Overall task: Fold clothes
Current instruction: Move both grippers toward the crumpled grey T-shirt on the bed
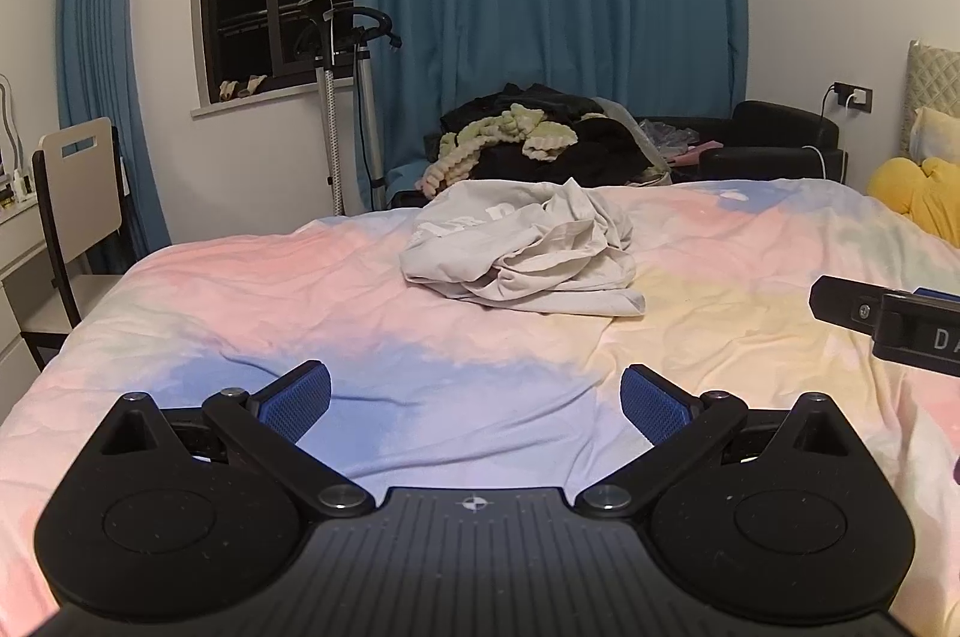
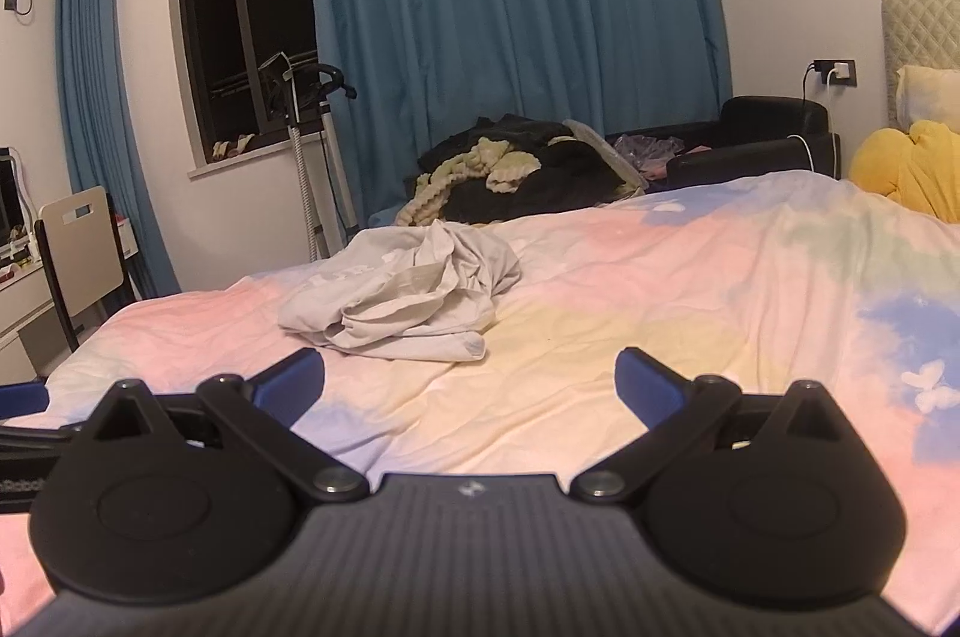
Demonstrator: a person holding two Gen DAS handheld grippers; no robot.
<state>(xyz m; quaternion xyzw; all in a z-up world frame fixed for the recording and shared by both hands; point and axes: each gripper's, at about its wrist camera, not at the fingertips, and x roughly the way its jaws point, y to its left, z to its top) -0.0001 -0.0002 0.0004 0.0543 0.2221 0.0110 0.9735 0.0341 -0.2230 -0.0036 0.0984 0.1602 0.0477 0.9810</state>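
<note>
A: Pale grey cotton, all of a heap: the shirt (image 1: pixel 522 241) lies crumpled on the bed (image 1: pixel 240 289), toward its far edge, well apart from both grippers.

B: And the grippers?

A: The left gripper (image 1: pixel 475 400) and the right gripper (image 2: pixel 470 382) both stand spread wide with nothing between the pads, low over the bedspread.

B: What might go wrong?

A: I'd judge the layers are the trouble. The shirt is bunched on itself, so a pinch could take two thicknesses at once, or catch the bedspread beneath, and drag the lot rather than spread it.

B: Anything in the way?

A: Nothing lies between grippers and shirt. Beyond the bed there's a pile of dark clothes (image 1: pixel 540 139); a yellow cushion (image 2: pixel 906 169) sits off to the right, a chair (image 1: pixel 72 211) to the left.
</note>
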